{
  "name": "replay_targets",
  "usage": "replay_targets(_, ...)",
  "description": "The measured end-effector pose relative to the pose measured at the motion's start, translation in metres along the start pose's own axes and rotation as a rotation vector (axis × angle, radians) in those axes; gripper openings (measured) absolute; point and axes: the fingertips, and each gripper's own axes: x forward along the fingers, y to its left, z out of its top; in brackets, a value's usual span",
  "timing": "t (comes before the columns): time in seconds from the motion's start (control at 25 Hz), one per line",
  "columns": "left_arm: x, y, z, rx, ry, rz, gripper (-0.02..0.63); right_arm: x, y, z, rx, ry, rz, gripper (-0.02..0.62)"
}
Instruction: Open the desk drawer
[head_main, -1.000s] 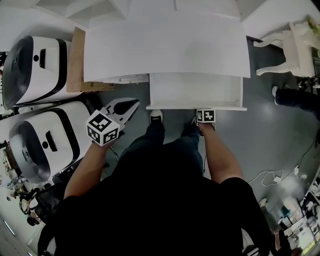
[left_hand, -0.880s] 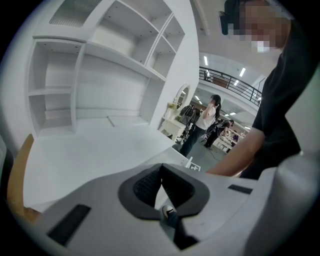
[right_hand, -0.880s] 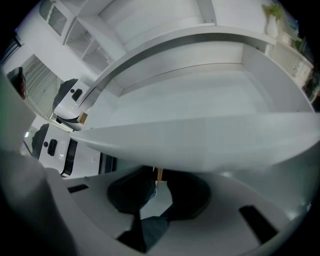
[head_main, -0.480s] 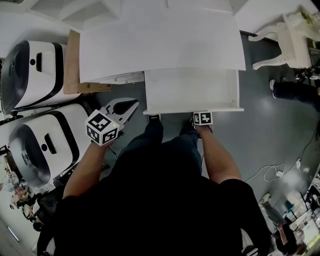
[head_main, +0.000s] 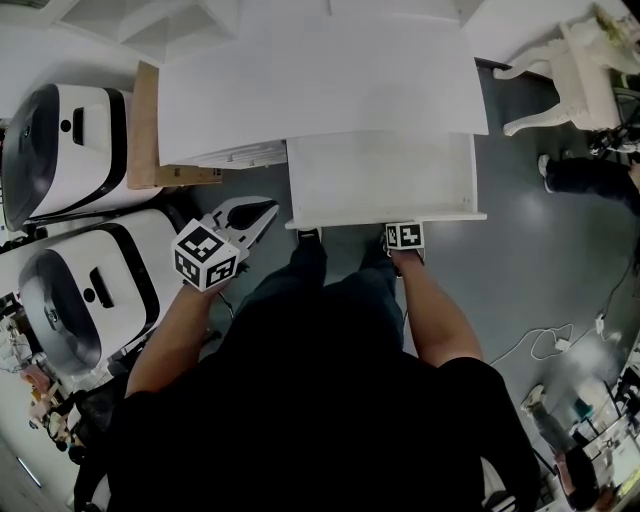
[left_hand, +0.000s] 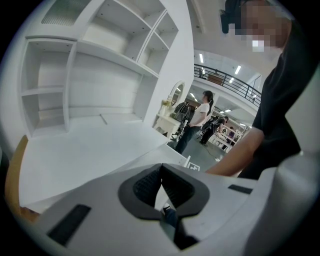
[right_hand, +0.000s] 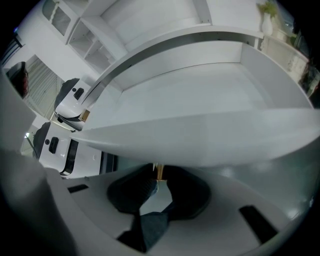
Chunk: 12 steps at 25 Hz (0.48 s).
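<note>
– what did the right gripper (right_hand: 159, 176) have hold of?
– a small tan pull (right_hand: 158, 171) under the front edge of the drawer (head_main: 380, 180). its jaws were closed part-way on it, one pad on each side. from above i saw only its marker cube, tight against the drawer front.
– and the left gripper (head_main: 268, 212)?
– held off to the side above the floor, apart from the desk (head_main: 320, 90). its jaws had their tips together with nothing between them. it took no part.
– where was the drawer by then?
– sticking well out from under the desktop towards the person, its bare white bottom and both side walls showing, nothing in it.
– had anything changed?
– yes. a second before, less of the drawer bottom showed, and the front edge sat farther from the person's feet. most of that slide came in the first half of the second; over the last half it hardly shifted.
– so the job was nearly done?
– i'd say so. the drawer was plainly open, and the pull looked to be near its end. what seemed left was letting go of the pull.
</note>
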Motion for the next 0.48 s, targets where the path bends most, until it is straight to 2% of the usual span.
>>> replay_targets(0.48, -0.002, -0.005, 0.004, 0.014, -0.008, 0.002, 0.009, -0.001, -0.003, -0.01, 0.079, -0.009, 0.028, 0.094)
